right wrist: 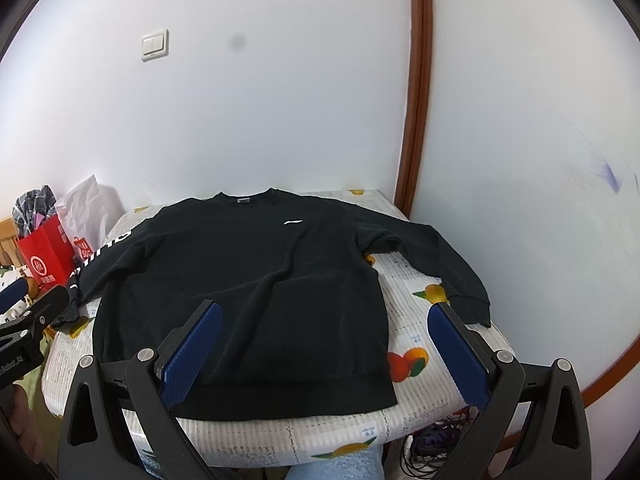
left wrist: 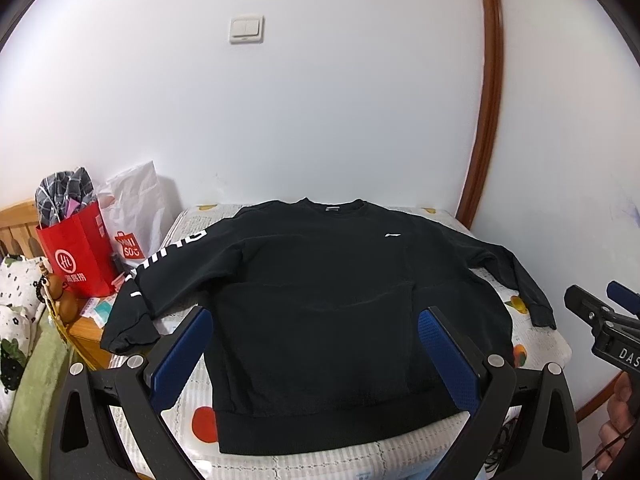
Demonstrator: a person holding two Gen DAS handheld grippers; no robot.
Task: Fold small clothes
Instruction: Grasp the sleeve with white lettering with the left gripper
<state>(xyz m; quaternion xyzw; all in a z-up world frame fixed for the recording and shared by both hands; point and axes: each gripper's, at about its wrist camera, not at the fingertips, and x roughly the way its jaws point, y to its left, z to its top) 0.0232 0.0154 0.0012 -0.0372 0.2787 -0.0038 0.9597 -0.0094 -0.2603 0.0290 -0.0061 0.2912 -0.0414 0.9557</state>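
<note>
the black sweatshirt [left wrist: 320,320] lies flat and face up on the small surface [right wrist: 416,396] in front of me, collar toward the wall, ribbed hem toward me. its fabric looks soft and matte, with faint creases across the chest, a small white logo [left wrist: 393,235] on the breast and blocky white letters down one sleeve [left wrist: 160,272]. that lettered sleeve spreads left and droops over the edge; the plain sleeve [right wrist: 448,264] bends at the elbow and ends in a ribbed cuff near the right edge. under it, the surface wears a glossy, quilted-looking cover printed with oranges and grey text.

my left gripper [left wrist: 316,328] hovers over the lower body of the garment, its flat blue textured fingers [left wrist: 186,356] spread wide and holding nothing. my right gripper [right wrist: 324,322] hangs above the hem's right half, equally released, the blue fingers [right wrist: 458,352] well apart.

off to the left stand a stiff red paper bag [left wrist: 80,256] stuffed with checked cloth and a crinkled white bag [left wrist: 132,204]. behind, a smooth white wall carries a square light switch [left wrist: 247,29] and curved brown wooden trim [right wrist: 418,92].
</note>
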